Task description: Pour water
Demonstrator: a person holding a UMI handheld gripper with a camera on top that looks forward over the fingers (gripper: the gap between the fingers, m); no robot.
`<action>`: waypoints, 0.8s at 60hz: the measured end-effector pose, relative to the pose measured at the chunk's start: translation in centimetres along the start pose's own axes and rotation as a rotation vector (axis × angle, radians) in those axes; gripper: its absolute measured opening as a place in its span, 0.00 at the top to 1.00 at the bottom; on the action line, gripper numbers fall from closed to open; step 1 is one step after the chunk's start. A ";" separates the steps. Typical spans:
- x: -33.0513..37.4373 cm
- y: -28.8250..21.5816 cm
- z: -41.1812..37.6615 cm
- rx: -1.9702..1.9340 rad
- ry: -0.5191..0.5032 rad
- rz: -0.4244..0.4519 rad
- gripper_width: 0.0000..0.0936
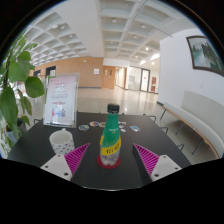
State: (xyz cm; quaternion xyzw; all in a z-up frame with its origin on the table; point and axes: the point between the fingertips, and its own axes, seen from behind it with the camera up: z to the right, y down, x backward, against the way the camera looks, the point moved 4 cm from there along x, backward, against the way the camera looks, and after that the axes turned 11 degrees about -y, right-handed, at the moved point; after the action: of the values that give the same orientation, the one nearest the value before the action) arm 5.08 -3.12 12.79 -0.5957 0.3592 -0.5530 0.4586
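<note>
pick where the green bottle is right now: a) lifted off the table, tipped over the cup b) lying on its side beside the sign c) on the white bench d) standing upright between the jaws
d: the bottle stands upright on the table, between the two pads with a gap at each side, so the jaws are open and not yet pressing on it; the cup sits apart, to its left.

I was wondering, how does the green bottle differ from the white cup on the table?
The green bottle is tall, slim and capped, with a bright label; the white cup is short, wide and plain. The bottle stands between the open gripper fingers; the cup sits off to their left. Both stand upright on the dark table.
</note>
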 end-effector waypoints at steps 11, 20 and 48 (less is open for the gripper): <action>10.1 0.2 -3.5 -0.017 -0.002 0.017 0.08; 17.7 1.4 -5.8 -0.041 0.004 0.011 0.09; 29.5 5.2 -9.3 -0.011 0.027 0.000 0.08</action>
State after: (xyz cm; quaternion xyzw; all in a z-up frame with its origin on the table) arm 0.11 -33.72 17.32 -0.5908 0.3685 -0.5590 0.4501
